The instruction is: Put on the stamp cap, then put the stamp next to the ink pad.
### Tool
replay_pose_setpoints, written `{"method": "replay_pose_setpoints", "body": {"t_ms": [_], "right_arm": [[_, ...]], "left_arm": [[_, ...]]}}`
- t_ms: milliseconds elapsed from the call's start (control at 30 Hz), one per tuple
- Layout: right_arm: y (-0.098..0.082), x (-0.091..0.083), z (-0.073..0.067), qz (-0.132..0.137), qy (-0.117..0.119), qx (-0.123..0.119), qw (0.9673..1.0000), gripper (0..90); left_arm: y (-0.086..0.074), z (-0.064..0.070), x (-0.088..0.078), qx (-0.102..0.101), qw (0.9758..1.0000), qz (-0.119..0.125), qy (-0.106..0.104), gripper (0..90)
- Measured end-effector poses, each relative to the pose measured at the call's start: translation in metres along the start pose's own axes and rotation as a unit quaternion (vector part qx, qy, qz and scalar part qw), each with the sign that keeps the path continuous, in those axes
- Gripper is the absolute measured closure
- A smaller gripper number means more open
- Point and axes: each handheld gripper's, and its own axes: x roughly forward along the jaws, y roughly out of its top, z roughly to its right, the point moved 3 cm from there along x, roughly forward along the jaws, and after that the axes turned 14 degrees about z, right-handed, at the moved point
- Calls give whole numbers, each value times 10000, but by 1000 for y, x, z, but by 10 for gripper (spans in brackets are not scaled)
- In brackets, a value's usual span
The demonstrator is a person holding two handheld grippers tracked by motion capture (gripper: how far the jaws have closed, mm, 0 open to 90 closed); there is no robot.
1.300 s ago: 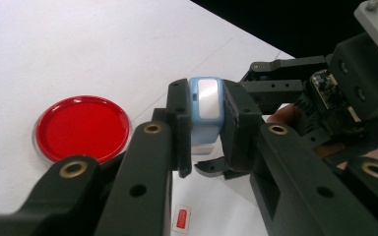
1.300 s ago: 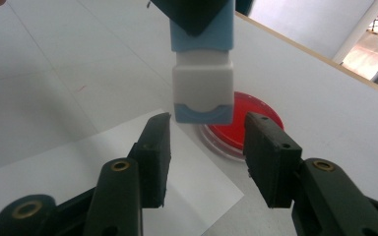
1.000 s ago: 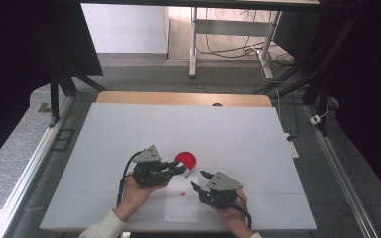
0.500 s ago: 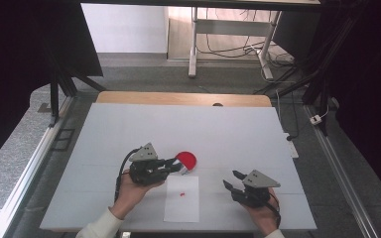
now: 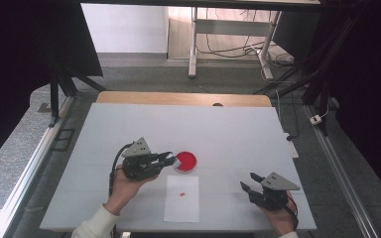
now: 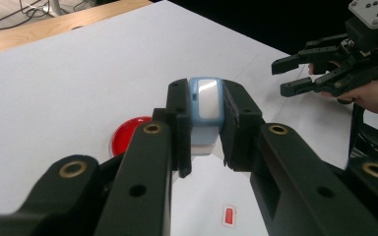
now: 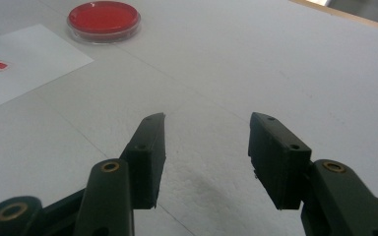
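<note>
Table: right tongs farther right.

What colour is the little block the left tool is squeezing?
Light blue with a pale grey face; the block shows best in the left gripper view.

The left gripper is a matte black plastic body with a grey three-cornered plate on top, dotted with small dark screw holes, and a black cable looping from its rear. A white sleeve cuff shows at that wrist. The right gripper is built alike, with the same grey plate and a black cable. In both gripper views the jaws are flat black blocks on angular arms with brass-coloured rivets and small round holes.
</note>
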Motion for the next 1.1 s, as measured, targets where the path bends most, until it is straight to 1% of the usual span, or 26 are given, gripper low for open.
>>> {"method": "replay_pose_setpoints", "body": {"t_ms": [133, 200, 333, 467, 733, 800, 900, 967, 1033, 1100], "right_arm": [[0, 2, -1, -5, 13, -14, 10000, 478], [-1, 3, -1, -58, 29, -50, 10000, 478], [-1, 4, -1, -78, 44, -60, 9999, 477], [-2, 4, 0, -72, 37, -60, 9999, 477], [-2, 4, 2, -77, 1, -25, 10000, 476], [-3, 5, 2, -86, 1, -38, 10000, 476], [-3, 6, 2, -84, 9, -33, 10000, 476], [-3, 6, 2, -79, 3, -20, 10000, 476], [-3, 6, 2, -82, -4, -26, 10000, 475], [-3, 6, 3, -97, -9, -18, 10000, 475]], "left_arm": [[0, -2, -1, 27, 10000, -12, 60, 760], [-1, -4, -1, 50, 9999, -27, 102, 760], [-2, -8, -1, 45, 9998, -75, 168, 760], [-5, -13, 0, 88, 9995, -160, 271, 760], [-10, -25, 0, 72, 9986, -280, 443, 759], [-12, -27, 1, 110, 9981, -347, 505, 759], [-16, -31, 4, 214, 9966, -493, 628, 759], [-20, -33, 6, 184, 9961, -537, 669, 759], [-25, -37, 9, 198, 9950, -644, 742, 758], [-29, -41, 13, 176, 9941, -746, 771, 759]]}}
